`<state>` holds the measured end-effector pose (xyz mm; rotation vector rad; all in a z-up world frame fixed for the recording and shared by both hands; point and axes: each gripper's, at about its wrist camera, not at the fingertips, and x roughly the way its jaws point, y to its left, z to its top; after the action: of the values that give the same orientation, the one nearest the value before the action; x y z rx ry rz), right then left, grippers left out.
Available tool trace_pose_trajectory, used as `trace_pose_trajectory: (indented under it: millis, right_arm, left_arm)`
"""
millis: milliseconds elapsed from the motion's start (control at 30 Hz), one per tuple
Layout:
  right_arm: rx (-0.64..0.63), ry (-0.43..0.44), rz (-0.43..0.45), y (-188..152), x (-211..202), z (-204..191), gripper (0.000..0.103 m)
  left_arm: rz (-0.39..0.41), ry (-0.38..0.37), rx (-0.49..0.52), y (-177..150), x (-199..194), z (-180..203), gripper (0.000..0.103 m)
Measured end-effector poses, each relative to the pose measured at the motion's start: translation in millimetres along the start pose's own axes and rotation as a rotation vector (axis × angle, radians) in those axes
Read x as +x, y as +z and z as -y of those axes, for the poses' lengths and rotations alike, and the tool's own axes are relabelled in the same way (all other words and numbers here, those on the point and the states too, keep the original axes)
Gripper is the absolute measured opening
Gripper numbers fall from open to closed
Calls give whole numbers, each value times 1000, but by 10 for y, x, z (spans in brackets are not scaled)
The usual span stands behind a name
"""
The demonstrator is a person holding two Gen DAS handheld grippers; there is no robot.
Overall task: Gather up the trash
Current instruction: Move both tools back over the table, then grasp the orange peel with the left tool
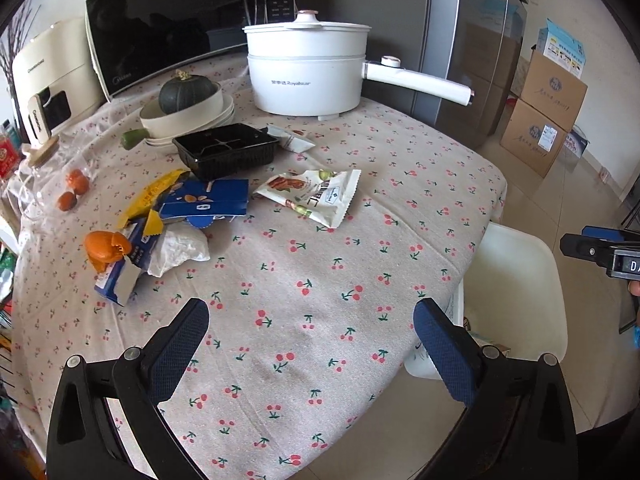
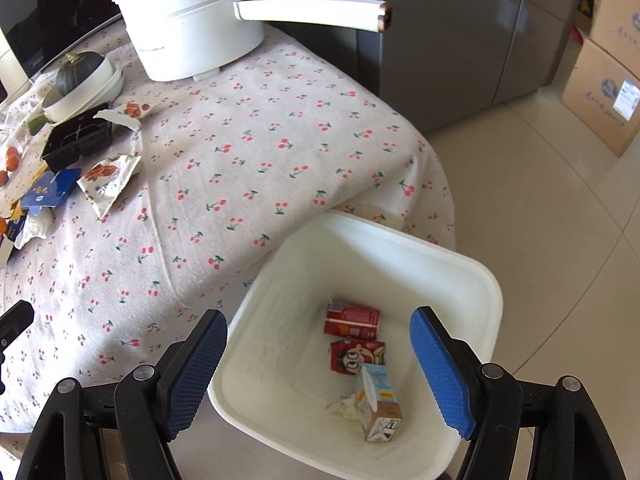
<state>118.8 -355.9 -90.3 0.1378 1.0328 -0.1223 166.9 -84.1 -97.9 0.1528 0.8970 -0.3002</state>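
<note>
Trash lies on the left half of the cherry-print tablecloth [image 1: 320, 280]: a nut snack wrapper [image 1: 316, 196], a black plastic tray [image 1: 226, 150], a flattened blue carton [image 1: 204, 200], a yellow wrapper [image 1: 154, 194], a crumpled tissue [image 1: 180, 250] and orange peel [image 1: 106, 250]. My left gripper [image 1: 312, 312] hangs open over bare cloth, short of the litter, nothing between its pads. A white bin [image 2: 440, 256] stands on the floor at the table's corner. It holds two red drink cartons [image 2: 352, 320] and a beige carton [image 2: 380, 404]. My right gripper [image 2: 319, 316] is open above the bin, holding nothing.
A white electric pot [image 1: 308, 68] with a long handle stands at the back, before a microwave [image 1: 160, 40]. A green squash [image 1: 186, 94] sits in stacked bowls. Small oranges [image 1: 74, 188] lie far left. A grey fridge [image 1: 460, 40] and cardboard boxes [image 1: 548, 120] stand beyond the table.
</note>
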Motion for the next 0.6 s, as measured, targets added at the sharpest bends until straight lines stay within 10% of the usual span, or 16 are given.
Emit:
trace_pose_trajectory:
  millis: [600]
  right_arm:
    - [-55,81,-26,509,474,-966,81]
  left_arm:
    - [30,194,-184,237,142,-1282,103]
